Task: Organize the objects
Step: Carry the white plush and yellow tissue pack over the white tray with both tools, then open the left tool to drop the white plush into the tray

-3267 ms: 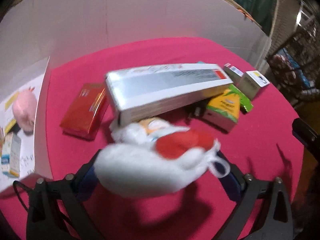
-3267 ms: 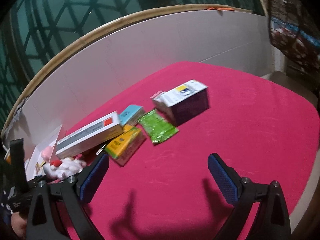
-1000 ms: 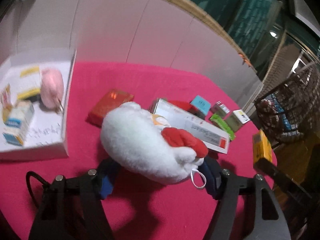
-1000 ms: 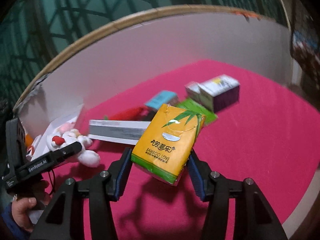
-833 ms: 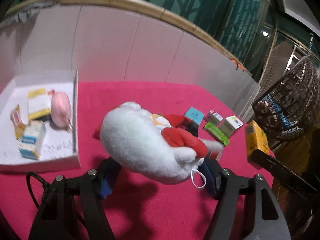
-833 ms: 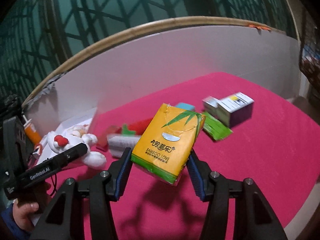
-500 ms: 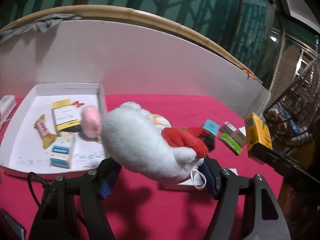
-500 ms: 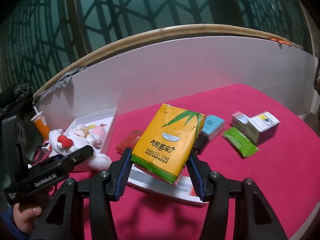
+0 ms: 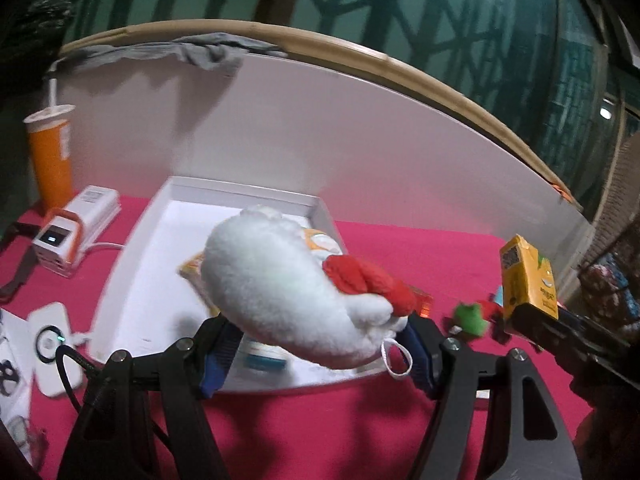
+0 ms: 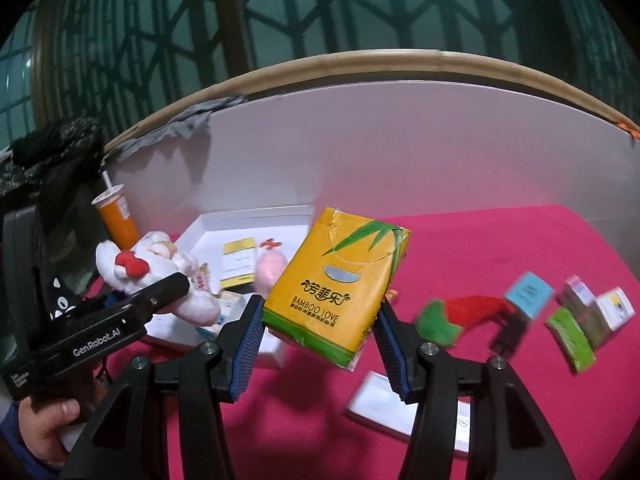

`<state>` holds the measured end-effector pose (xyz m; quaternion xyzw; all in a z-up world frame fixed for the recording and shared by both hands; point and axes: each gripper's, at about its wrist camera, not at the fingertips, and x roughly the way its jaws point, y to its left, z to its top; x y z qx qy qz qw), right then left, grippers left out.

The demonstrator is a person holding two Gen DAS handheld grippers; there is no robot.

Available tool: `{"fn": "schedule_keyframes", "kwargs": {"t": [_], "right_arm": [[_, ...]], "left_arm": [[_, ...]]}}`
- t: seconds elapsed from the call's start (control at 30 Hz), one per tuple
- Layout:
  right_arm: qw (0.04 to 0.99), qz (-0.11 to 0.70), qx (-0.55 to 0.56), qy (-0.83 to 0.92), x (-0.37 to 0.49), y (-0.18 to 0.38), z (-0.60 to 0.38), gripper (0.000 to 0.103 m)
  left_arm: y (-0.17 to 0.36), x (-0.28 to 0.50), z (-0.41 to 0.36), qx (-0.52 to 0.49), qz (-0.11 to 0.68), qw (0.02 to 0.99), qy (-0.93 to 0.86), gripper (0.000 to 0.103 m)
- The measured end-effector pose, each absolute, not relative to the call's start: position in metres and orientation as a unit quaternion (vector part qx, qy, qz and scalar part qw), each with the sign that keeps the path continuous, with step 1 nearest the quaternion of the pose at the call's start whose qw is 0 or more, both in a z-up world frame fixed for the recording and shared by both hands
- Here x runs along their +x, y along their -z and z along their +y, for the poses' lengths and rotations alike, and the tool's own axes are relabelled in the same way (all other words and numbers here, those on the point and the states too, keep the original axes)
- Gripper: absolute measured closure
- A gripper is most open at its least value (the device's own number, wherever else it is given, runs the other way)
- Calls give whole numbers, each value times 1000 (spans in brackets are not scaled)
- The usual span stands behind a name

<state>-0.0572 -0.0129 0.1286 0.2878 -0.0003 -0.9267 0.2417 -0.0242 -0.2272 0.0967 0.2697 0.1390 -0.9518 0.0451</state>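
Both grippers carry their loads in the air by the white tray.

The left gripper (image 9: 316, 354) has its blue-padded fingers (image 9: 218, 354) clenched on a white plush toy (image 9: 288, 284) with a red bow, held above the near edge of the white tray (image 9: 132, 280), which lies on the red table (image 9: 400, 240). The right gripper (image 10: 316, 340) grips a yellow tissue pack (image 10: 340, 280) between its fingers (image 10: 250, 344), held tilted above the table just right of the tray. Inside the tray lie a pink plush (image 10: 270, 268) and small boxes. Right of the tray, on the table, small boxes and green packets lie blurred. An orange cup (image 9: 50, 152) stands left of the tray.
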Motion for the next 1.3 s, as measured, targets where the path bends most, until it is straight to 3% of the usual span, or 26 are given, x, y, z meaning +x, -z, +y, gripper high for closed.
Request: {"fn": "schedule_keyframes", "kwargs": {"t": [0.6, 0.7, 0.73, 0.77, 0.83, 1.3], "right_arm": [[274, 58, 346, 896, -132, -85, -125, 45], [301, 58, 361, 881, -146, -76, -143, 40], [303, 65, 370, 876, -149, -71, -149, 40], [300, 69, 374, 875, -151, -68, -151, 39], [294, 64, 373, 877, -147, -68, -143, 38], [242, -45, 331, 911, -98, -101, -6, 31]], "left_arm": [[-82, -73, -304, 319, 130, 132, 930, 29], [-79, -76, -310, 323, 139, 138, 926, 17], [-79, -75, -311, 321, 140, 142, 926, 5], [-79, -71, -311, 315, 144, 146, 927, 0], [-79, -65, -310, 312, 144, 149, 927, 0], [-63, 0, -189, 357, 149, -25, 922, 0]]}}
